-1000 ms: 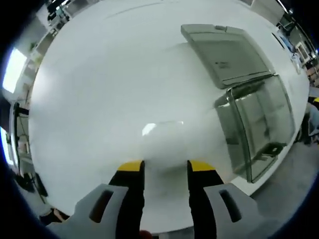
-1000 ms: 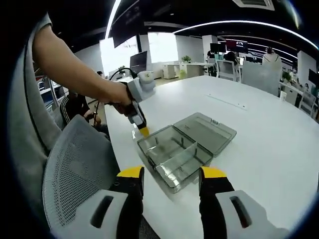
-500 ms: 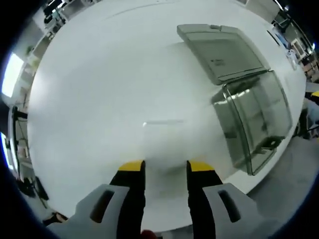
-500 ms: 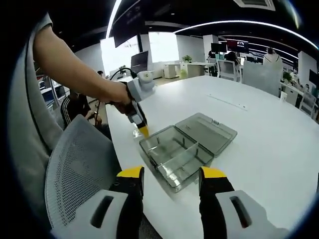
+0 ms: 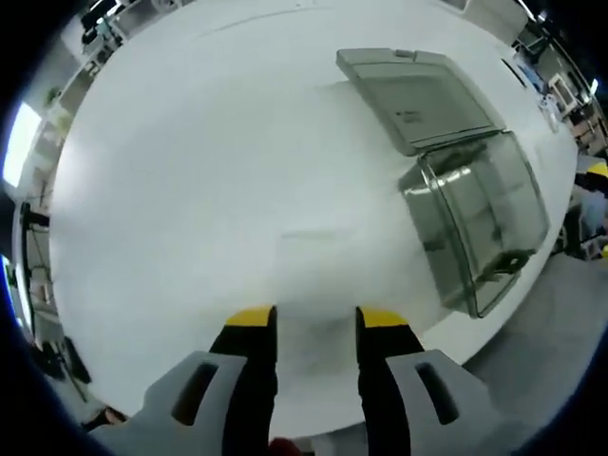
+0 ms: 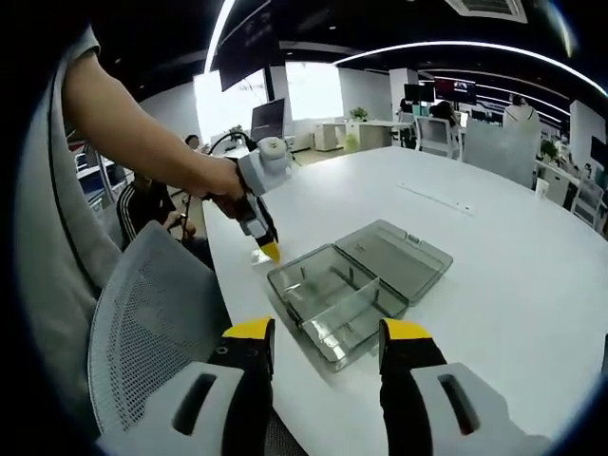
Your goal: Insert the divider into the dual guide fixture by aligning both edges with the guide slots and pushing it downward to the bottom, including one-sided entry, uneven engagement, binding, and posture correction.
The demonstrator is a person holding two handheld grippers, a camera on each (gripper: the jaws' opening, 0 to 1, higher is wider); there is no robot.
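Note:
A clear plastic box (image 6: 328, 302) with inner guide walls lies on the white table (image 6: 494, 285), its lid (image 6: 397, 255) folded open flat beside it. In the left gripper view the box (image 5: 480, 218) and lid (image 5: 418, 95) lie to the right. My left gripper (image 5: 312, 318) is shut on a thin clear divider (image 5: 309, 271), whose faint outline rises between the yellow tips above the table. In the right gripper view the left gripper (image 6: 266, 249), held by a hand, hovers just left of the box. My right gripper (image 6: 328, 332) stands open with nothing in it, in front of the box.
A grey mesh chair (image 6: 152, 323) stands at the table's near edge (image 6: 223, 285). A person's arm (image 6: 133, 123) reaches in from the left. Desks, chairs and monitors (image 6: 437, 95) fill the office behind. The white table (image 5: 209, 152) spreads wide to the left of the box.
The left gripper with the divider has risen slightly and stayed left of the box. The box sits a little farther right in the left gripper view. The right gripper stays open.

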